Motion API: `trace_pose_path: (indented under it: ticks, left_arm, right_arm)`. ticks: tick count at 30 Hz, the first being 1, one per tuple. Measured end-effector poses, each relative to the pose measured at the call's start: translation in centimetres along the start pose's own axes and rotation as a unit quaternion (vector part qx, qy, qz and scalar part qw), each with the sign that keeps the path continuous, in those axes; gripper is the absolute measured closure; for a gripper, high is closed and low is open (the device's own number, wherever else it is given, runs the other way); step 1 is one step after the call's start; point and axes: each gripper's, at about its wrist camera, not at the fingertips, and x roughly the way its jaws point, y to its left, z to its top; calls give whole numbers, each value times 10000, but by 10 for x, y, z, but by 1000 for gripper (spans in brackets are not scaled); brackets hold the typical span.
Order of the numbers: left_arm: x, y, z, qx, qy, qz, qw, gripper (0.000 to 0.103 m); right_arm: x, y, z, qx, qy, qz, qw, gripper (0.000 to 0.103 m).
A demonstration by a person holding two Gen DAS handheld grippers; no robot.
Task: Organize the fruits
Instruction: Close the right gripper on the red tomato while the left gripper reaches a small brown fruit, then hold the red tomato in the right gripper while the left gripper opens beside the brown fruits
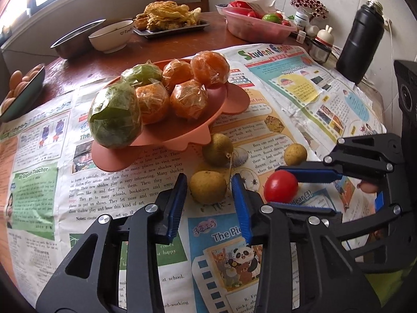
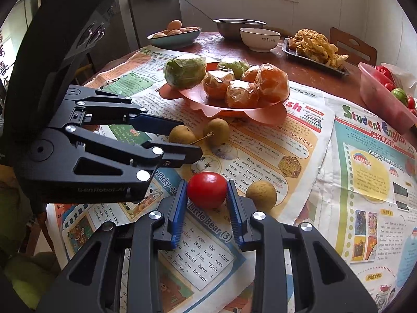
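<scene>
In the left wrist view the left gripper points down at a newspaper spread over a round wooden table. Its blue pads stand close on either side of a brown longan lying on the paper; a thin strip of paper shows at each side of the fruit, so I cannot tell whether the pads press on it. Just beyond lies a second longan with a stem, and to its right a third longan. Behind them a pink plate holds four wrapped oranges and two wrapped green fruits, one of them at the near left rim. At the right the right gripper reaches in sideways, its pads pinching a red tomato that sits on the paper. Farther back are a dish of eggs, a steel bowl, a white bowl, a tray of fried food, a pink tub of produce and a black flask. In the right wrist view the right gripper's two pads touch the tomato on both sides, clamped on it just above the paper. The third longan lies just right of the right pad. At the left the left gripper comes in from the side with the first longan between its fingertips, the stemmed one just past it, near the plate's front edge.
</scene>
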Motion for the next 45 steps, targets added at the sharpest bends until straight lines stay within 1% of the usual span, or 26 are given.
trace_pose_path:
  ticks: [4,11,19,25,26,28,29,34,39,43,45]
  left_arm:
    - [-2,1,-2,24,3,5,10000,82]
    - [-4,3,-6,21,0,-13,10000,82]
    - [-13,10,-16,-29,-11,101,9999,82]
    - [-16,13,-19,-37,-20,101,9999,81]
    - [-16,13,-19,-39,-24,104,9999,80]
    - [-17,12,-19,12,-56,97,9999,61]
    - [-17,12,-19,12,-79,97,9999,57]
    - [-18,19,-18,-140,-106,109,9998,56]
    - [-25,31,-16,-371,-203,-111,9990,56]
    - [-29,36,-16,-532,-258,-197,9981,56]
    - [-26,39,-13,-615,-246,-157,9977,56]
  right_arm:
    - [0,0,0,0,1,-4,10000,74]
    - [-1,0,0,10,5,16,10000,74]
    - [-1,2,-1,-3,9,33,10000,74]
    - [0,5,0,-30,25,55,10000,74]
    - [0,5,0,-28,25,59,10000,74]
    - [0,6,0,-31,27,60,10000,74]
    - [0,6,1,-32,27,59,10000,74]
    - [0,7,1,-34,25,65,10000,74]
    - [0,7,1,-19,26,83,10000,74]
    - [0,8,1,-31,26,78,10000,74]
    - [0,7,1,-32,24,84,10000,74]
